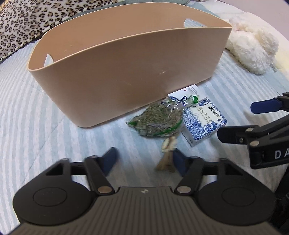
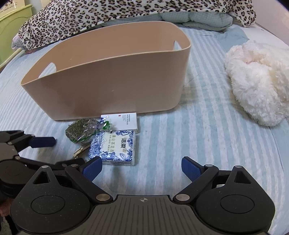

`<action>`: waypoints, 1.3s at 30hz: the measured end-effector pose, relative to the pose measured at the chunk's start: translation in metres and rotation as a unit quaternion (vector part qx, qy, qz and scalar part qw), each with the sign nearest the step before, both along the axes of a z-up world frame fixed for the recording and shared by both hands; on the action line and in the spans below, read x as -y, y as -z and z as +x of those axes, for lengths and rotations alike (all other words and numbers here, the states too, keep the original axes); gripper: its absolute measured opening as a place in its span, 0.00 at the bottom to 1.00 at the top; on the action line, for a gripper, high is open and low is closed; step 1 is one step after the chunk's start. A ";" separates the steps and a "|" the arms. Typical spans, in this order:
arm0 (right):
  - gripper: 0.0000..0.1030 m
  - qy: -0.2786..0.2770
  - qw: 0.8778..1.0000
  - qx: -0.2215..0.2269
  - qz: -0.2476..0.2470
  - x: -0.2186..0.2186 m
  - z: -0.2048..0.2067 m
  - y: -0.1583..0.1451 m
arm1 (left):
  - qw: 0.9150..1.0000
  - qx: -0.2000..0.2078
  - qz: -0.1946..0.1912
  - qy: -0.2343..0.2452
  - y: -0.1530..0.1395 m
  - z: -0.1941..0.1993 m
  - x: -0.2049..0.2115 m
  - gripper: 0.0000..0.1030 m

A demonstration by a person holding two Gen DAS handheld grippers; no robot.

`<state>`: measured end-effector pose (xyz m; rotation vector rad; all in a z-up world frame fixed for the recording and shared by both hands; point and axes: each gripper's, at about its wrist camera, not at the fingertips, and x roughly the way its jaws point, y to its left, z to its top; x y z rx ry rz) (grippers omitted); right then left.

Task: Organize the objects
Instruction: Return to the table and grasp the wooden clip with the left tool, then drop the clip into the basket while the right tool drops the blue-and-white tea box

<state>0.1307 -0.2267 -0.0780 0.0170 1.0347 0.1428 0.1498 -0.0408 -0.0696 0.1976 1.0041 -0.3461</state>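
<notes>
A tan plastic bin (image 1: 126, 72) stands on the striped bed; it also shows in the right wrist view (image 2: 108, 81). In front of it lie a clear bag of dried herbs (image 1: 159, 117) (image 2: 81, 132), a blue-and-white tissue pack (image 1: 202, 121) (image 2: 113, 150), a white box (image 1: 189, 92) (image 2: 124, 121) and a small wooden clip (image 1: 168, 157) (image 2: 79, 151). My left gripper (image 1: 144, 160) is open, its right finger beside the clip. My right gripper (image 2: 142, 170) is open and empty, just right of the tissue pack.
A white fluffy plush toy (image 2: 258, 81) (image 1: 252, 47) lies to the right of the bin. A leopard-print blanket (image 2: 108, 16) is bunched behind the bin. A green cabinet (image 2: 10, 23) stands at the far left.
</notes>
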 end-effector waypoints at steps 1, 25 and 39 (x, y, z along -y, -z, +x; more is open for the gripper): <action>0.93 -0.003 1.000 -0.002 0.000 -0.002 0.001 0.001 | 1.000 0.001 0.000 0.006 0.000 0.000 -0.001 0.49; 0.69 -0.039 0.999 -0.013 -0.020 -0.047 0.021 0.026 | 0.999 0.001 -0.003 -0.036 -0.008 0.003 -0.046 0.19; 0.58 -0.001 0.999 0.049 0.018 -0.014 -0.010 -0.027 | 0.997 0.055 -0.040 -0.036 -0.069 -0.026 -0.056 0.19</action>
